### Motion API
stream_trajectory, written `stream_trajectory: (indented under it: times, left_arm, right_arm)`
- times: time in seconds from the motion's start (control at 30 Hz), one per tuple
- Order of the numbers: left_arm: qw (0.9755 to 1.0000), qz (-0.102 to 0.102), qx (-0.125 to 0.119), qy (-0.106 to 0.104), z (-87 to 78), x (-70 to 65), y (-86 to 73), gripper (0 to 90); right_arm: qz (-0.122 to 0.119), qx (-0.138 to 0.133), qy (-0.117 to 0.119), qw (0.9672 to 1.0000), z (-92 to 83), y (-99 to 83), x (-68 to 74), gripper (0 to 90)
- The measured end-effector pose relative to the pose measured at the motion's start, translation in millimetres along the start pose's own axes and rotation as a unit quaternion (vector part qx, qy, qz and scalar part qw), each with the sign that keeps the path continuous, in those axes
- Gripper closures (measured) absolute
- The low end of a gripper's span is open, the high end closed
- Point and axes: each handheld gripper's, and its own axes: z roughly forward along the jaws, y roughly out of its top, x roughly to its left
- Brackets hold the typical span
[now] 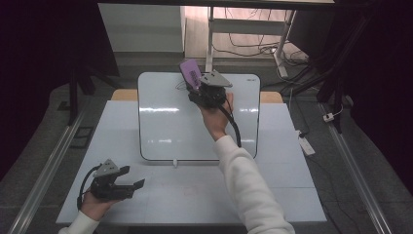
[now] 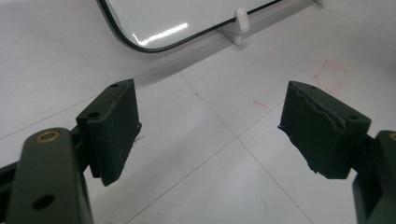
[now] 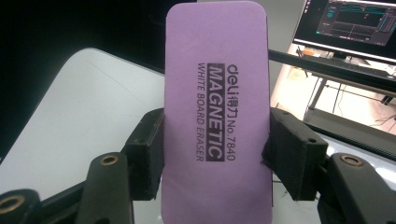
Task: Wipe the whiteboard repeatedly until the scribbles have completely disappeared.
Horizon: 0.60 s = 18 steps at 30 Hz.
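Purple eraser (image 3: 217, 116) above glossy whiteboard (image 1: 165, 122)

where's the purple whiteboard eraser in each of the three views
High view: the purple eraser is top centre, over the far edge of the whiteboard, clamped in the right gripper.
Left gripper view: open jaws over the table; the eraser is not in this picture.
Right gripper view: eraser fills the centre, upright between both jaws.
Shared landmark: the whiteboard.

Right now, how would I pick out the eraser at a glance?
Find the whiteboard lying on the table. Above its far edge, the right gripper clamps the eraser: a purple rounded slab, the one coloured thing among white and black.
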Motion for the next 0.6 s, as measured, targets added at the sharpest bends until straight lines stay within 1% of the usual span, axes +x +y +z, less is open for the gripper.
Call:
stream_trajectory:
  times: [0.07,0.1,0.17,0.2,0.3,0.37,0.4,0.43,0.47,0.5,0.6]
  left_arm:
    - [1.0,-0.002,0.0,-0.001,-0.4,0.5,-0.2,20.4]
    - [1.0,-0.002,-0.001,-0.001,-0.5,0.7,-0.3,20.4]
    - [1.0,-0.003,-0.001,-0.001,-0.7,0.7,-0.3,20.4]
    - [1.0,-0.002,-0.001,-0.002,-1.0,0.6,-0.1,20.4]
    - [1.0,-0.001,-0.002,-0.003,-1.1,0.1,0.2,20.4]
    - [1.0,-0.001,-0.001,-0.003,-0.7,-0.1,0.6,20.4]
    - [1.0,-0.001,-0.001,-0.003,-0.5,-0.2,0.8,20.4]
    - [1.0,0.0,-0.001,-0.003,-0.2,-0.3,1.1,20.4]
    - [1.0,0.001,-0.001,-0.003,-0.1,-0.4,1.3,20.4]
    - [1.0,0.001,-0.001,-0.003,0.1,-0.5,1.5,20.4]
    - [1.0,0.0,-0.001,-0.003,0.4,-0.5,1.3,20.4]
  right_arm:
    - [-0.006,0.0,0.002,1.0,-2.3,0.7,-2.7,40.5]
    - [-0.011,0.004,-0.01,0.9999,-5.1,1.3,-5.2,40.5]
    - [-0.015,0.007,-0.032,0.9994,-12.0,1.1,-15.5,40.5]
    - [-0.01,0.008,-0.042,0.999,-16.0,0.2,-23.4,40.5]
    - [0.014,0.008,-0.076,0.997,-29.5,-2.8,-49.1,40.5]
    - [0.022,0.008,-0.091,0.9956,-35.6,-3.7,-60.3,40.5]
    - [0.024,0.008,-0.094,0.9953,-37.0,-3.8,-63.3,40.5]
    - [0.026,0.007,-0.093,0.9953,-36.8,-3.8,-64.0,40.6]
    - [0.022,0.007,-0.096,0.9952,-35.4,-3.6,-61.9,40.6]
    - [0.016,0.005,-0.092,0.9956,-33.1,-3.2,-58.3,40.5]
    - [0.003,0.0,-0.072,0.9974,-21.2,-1.6,-39.6,40.6]
